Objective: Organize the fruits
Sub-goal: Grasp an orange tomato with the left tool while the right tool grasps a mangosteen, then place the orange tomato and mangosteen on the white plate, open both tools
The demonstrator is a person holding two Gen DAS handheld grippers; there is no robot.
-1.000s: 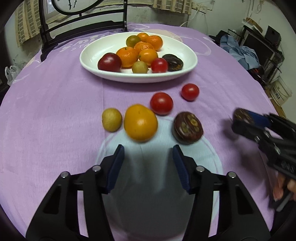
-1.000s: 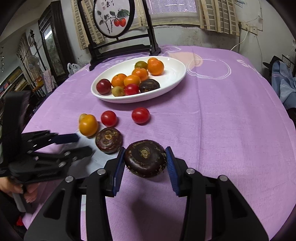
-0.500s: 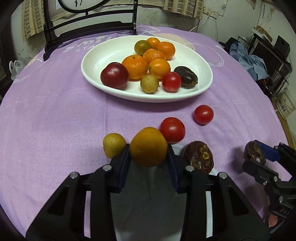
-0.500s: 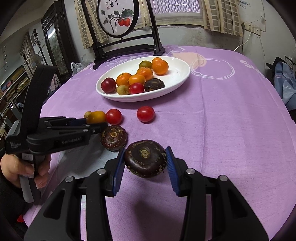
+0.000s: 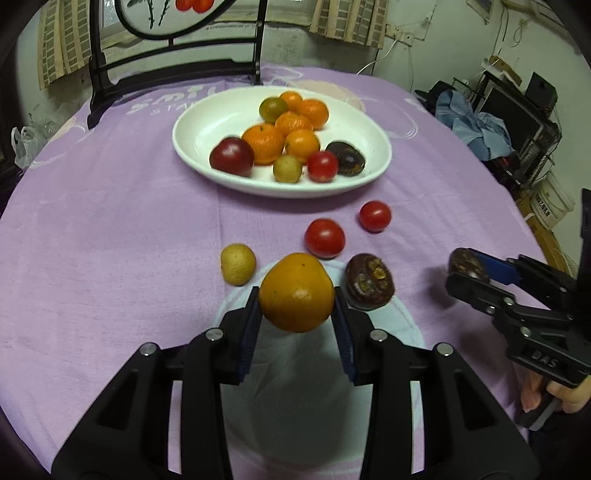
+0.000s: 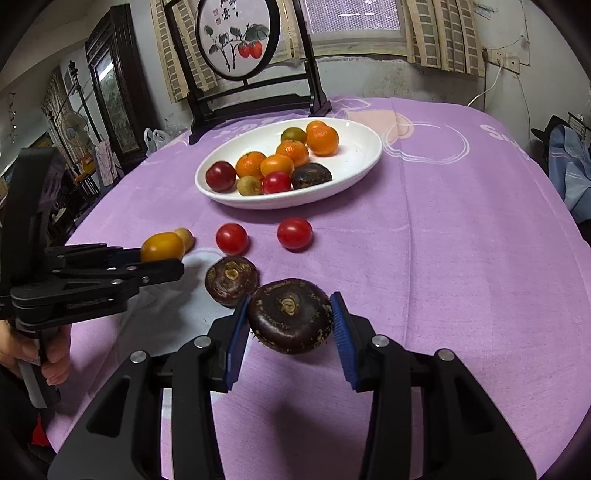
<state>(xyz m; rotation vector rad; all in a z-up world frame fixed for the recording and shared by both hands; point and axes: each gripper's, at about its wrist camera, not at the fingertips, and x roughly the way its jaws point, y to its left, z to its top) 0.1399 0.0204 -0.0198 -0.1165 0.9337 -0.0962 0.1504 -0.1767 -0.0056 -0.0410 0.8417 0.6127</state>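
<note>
From the left wrist, the right gripper [image 5: 466, 272] is blurred and hides most of its dark fruit [image 5: 462, 262]. From the right wrist, the orange [image 6: 161, 246] covers most of the small yellow fruit [image 6: 185, 236]; the round picture [image 5: 173, 14] is cut off at the top edge

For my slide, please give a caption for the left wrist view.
Left gripper holds an orange above the purple tablecloth, facing the white plate of fruit.

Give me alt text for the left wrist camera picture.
The left tool grips an orange above a purple tablecloth. Ahead, a white plate holds more fruit, and two tomatoes lie loose beside it.
</note>
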